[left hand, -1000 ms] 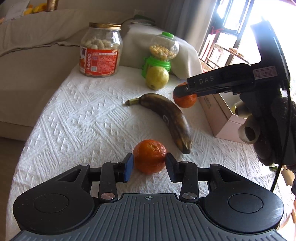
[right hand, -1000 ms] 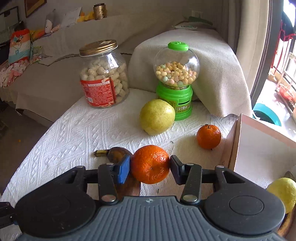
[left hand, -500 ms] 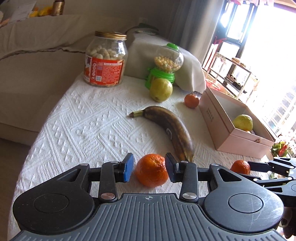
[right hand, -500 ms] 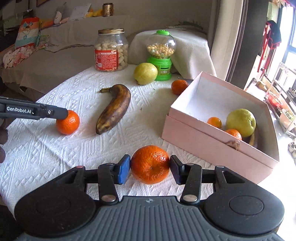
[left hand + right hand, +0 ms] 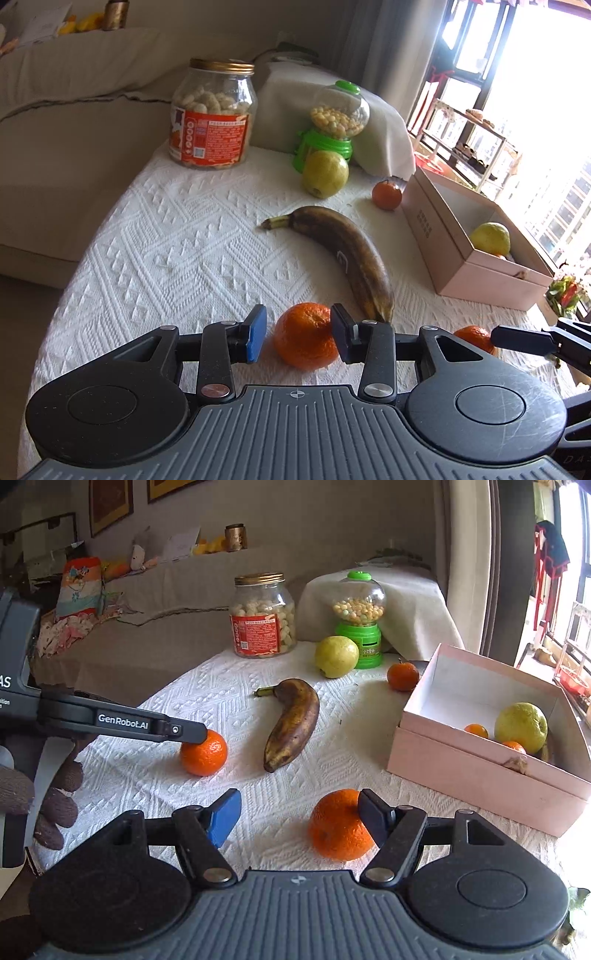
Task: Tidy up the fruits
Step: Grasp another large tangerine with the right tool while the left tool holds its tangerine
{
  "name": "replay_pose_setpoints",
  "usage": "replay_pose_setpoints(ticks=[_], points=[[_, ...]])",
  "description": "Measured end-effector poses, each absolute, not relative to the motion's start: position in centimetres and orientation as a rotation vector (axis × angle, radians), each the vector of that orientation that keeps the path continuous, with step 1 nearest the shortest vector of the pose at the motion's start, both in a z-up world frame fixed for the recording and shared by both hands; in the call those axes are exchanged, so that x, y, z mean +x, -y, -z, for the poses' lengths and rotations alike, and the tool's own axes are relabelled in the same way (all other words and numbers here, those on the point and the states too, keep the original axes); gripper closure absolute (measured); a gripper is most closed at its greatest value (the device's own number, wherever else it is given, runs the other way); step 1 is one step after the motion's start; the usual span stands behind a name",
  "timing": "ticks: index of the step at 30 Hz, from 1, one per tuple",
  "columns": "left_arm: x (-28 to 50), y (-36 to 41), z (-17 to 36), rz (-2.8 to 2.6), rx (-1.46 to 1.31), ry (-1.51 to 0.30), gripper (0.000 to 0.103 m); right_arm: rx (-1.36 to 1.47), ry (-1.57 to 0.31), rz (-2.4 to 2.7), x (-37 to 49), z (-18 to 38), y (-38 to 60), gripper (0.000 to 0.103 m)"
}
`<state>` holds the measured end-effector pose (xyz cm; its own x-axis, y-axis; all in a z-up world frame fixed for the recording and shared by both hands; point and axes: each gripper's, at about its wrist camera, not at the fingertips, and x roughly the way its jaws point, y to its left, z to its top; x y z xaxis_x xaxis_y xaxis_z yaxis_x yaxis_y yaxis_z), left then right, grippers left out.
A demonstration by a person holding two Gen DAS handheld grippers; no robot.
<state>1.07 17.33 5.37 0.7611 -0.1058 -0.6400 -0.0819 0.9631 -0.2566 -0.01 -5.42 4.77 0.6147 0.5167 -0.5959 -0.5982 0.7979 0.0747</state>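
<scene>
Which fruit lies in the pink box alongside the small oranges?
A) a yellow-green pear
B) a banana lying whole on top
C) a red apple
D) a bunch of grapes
A: in the right wrist view a yellow-green pear sits in the pink box beside two small oranges.

Mandarins (image 5: 340, 830), blackened banana (image 5: 293, 722) on cloth

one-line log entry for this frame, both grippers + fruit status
left gripper: opening around orange | right gripper: opening, tangerine on cloth | banana: on table | box: part filled
</scene>
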Motion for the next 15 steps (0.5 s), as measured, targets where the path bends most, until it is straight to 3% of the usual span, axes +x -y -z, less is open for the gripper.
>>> replay_pose_setpoints(ticks=[10,15], points=[[1.0,-16.8,-5.3,0.049,-0.251,-0.718,0.059,-0.181,-0.630,-0.770,-2.4,-5.4,3.6,0.032],[1.2,-15.9,-5.0,0.090,-0.230,-0.731,0.059,-0.189,-0.613,-0.647,-1.2,-5.2,4.8,0.022]])
